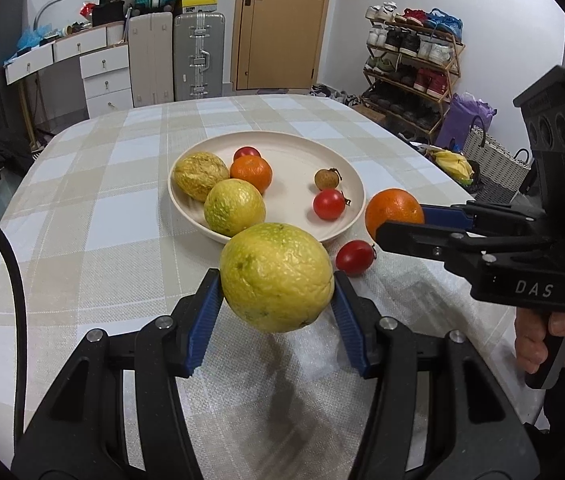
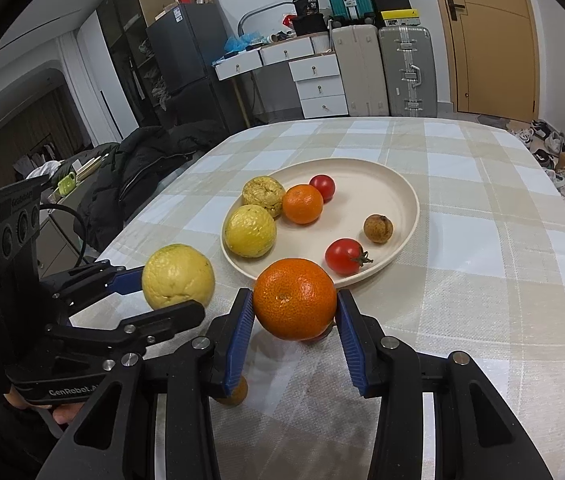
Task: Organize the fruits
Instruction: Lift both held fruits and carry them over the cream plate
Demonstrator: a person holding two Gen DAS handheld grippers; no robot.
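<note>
A: What are the two tongs doing?

B: The left gripper (image 1: 278,300) pinches a big yellow fruit (image 1: 276,276), its blue pads on either side. The right gripper (image 2: 294,320) pinches an orange (image 2: 294,298) the same way. Both fruits hang above the checked tablecloth (image 2: 482,240), just short of the plate (image 2: 398,182).

A: Why there?

B: I'd say both are headed for the plate, which already holds two yellow fruits, a smaller orange, two tomatoes and a little brown fruit (image 2: 378,229). Gripping at the widest part should keep a round fruit from slipping.

A: Anything hard to see?

B: A loose tomato (image 1: 355,258) lies on the cloth near the plate's rim; in the right view the orange hides nearly all of it. Something small and brownish (image 2: 236,394) peeks from under the right gripper's finger; I can't tell what.
</note>
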